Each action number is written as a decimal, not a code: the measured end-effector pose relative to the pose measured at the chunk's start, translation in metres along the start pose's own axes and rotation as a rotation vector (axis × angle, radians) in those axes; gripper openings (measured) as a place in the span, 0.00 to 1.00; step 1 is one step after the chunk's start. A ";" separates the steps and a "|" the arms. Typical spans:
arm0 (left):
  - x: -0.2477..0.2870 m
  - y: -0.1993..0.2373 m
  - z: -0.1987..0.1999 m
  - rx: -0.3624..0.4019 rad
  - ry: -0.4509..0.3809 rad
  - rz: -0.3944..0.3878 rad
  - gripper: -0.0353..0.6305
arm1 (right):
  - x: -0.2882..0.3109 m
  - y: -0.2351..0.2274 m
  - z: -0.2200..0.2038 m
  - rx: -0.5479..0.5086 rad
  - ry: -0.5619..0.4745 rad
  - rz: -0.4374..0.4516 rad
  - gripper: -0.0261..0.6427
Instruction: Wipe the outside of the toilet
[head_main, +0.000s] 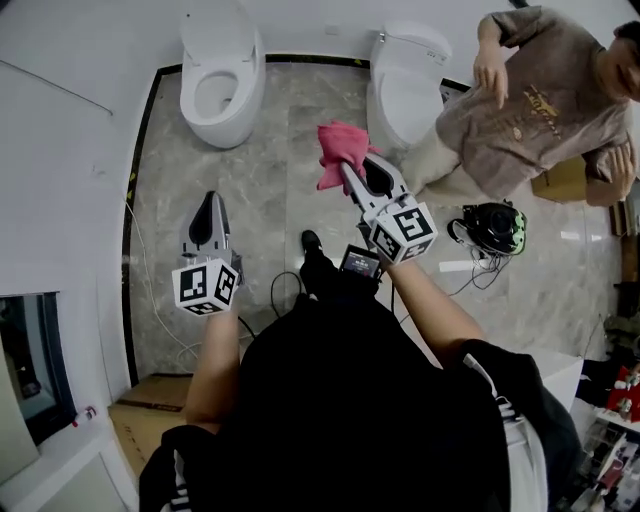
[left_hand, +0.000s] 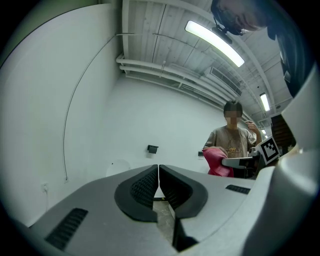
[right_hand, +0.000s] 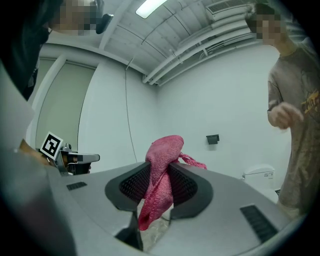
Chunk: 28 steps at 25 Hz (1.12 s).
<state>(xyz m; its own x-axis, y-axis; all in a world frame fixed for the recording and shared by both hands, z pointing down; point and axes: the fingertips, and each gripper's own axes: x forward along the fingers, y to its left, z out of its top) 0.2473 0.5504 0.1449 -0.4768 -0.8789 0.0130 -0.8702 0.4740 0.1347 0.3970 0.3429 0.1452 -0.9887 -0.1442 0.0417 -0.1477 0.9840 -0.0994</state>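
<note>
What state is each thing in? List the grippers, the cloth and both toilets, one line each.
Left gripper: shut, nothing between its jaws.
Right gripper: shut on the cloth.
Cloth: bunched up, clamped, held in the air clear of both toilets.
Left toilet: lid up, bowl uncovered.
Right toilet: lid looks down.

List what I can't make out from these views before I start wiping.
- Head view: the right toilet has its lower front partly covered by the pink cloth and the right tongs. The bystander covers its right side.
- Right gripper view: only a toilet tank top shows, and the right tongs hide the rest.
- Dirt on the left toilet or the right toilet: too small to tell in any view.
</note>
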 end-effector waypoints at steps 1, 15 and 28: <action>0.000 0.000 -0.008 -0.004 0.021 0.003 0.08 | 0.000 -0.002 -0.010 0.017 0.017 -0.004 0.23; 0.127 0.046 0.014 0.005 0.043 0.036 0.08 | 0.130 -0.070 -0.004 0.066 0.019 0.038 0.23; 0.243 0.090 0.022 0.000 0.053 0.075 0.08 | 0.236 -0.146 -0.001 0.089 0.024 0.068 0.23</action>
<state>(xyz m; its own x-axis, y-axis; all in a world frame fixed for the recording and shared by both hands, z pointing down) 0.0508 0.3807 0.1380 -0.5328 -0.8428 0.0759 -0.8325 0.5382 0.1318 0.1849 0.1654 0.1705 -0.9957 -0.0741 0.0558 -0.0835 0.9781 -0.1908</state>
